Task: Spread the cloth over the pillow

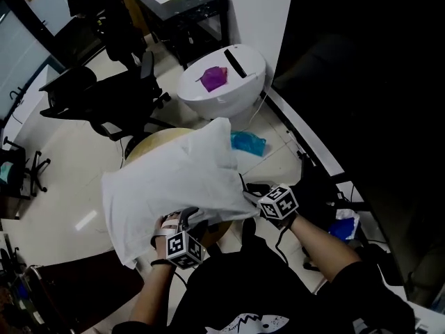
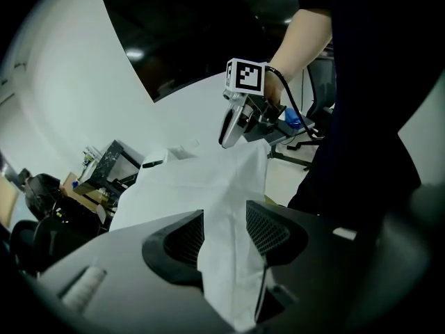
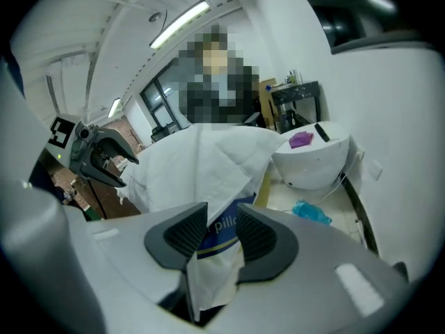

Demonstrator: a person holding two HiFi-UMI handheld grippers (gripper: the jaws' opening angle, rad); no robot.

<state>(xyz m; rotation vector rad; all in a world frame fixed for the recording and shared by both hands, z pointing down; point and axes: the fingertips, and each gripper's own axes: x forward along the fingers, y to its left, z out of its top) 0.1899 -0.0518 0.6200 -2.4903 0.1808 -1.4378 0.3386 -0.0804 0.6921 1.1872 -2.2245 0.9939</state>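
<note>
A white cloth (image 1: pixel 174 186) hangs spread in the air in front of me, above a round tan table (image 1: pixel 154 142). My left gripper (image 1: pixel 186 223) is shut on the cloth's near edge, and the fabric runs between its pads (image 2: pixel 224 245). My right gripper (image 1: pixel 252 197) is shut on the cloth's right corner (image 3: pixel 217 252). Behind that fold, a blue printed label of the pillow (image 3: pixel 221 227) shows in the right gripper view; the rest of the pillow is hidden by the cloth. Each gripper appears in the other's view: the right gripper (image 2: pixel 233 134) and the left gripper (image 3: pixel 104 160).
A white domed bin (image 1: pixel 224 85) with a purple item on top stands beyond the table. A teal bag (image 1: pixel 248 143) lies on the floor beside it. A black office chair (image 1: pixel 97 99) is at the left and a black cabinet (image 1: pixel 186 9) at the back. A person stands beyond the cloth.
</note>
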